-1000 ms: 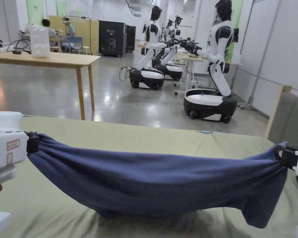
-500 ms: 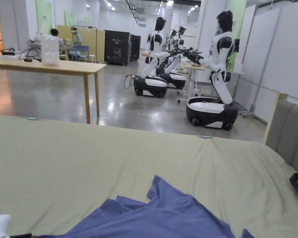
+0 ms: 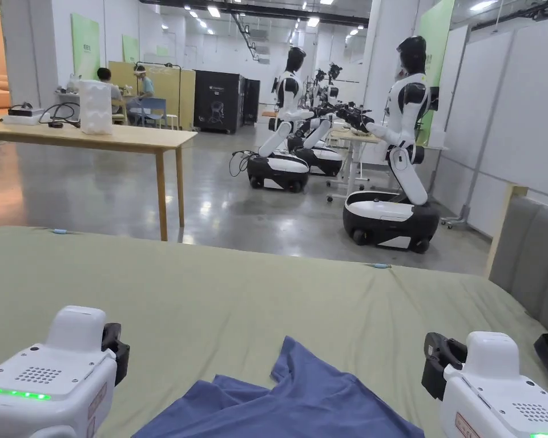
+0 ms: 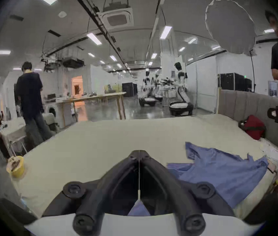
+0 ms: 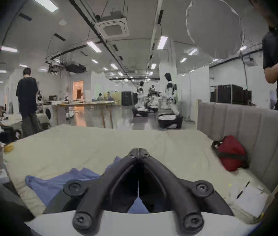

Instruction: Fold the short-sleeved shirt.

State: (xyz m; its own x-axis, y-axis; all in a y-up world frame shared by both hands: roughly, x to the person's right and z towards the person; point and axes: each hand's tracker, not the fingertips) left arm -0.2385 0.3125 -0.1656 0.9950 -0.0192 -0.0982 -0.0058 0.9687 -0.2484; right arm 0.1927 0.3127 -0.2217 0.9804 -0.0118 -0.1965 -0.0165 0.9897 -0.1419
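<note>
Shirt: the blue short-sleeved shirt [image 3: 301,399] lies rumpled on the green bed sheet [image 3: 210,296], near the person's edge, not folded yet.
Left gripper [image 4: 139,155]: its two black jaws are pressed together at the tips, with nothing between them. It is up above the sheet, just left of the shirt.
Right gripper [image 5: 139,152]: its jaws are closed too and hold nothing. It is up over the shirt's right part.
Why: the shirt lies loose, so both tongs look free to reach down for a new hold.
Red bag [image 5: 230,152]: sits by the grey headboard [image 5: 247,120], well away from the shirt.
</note>
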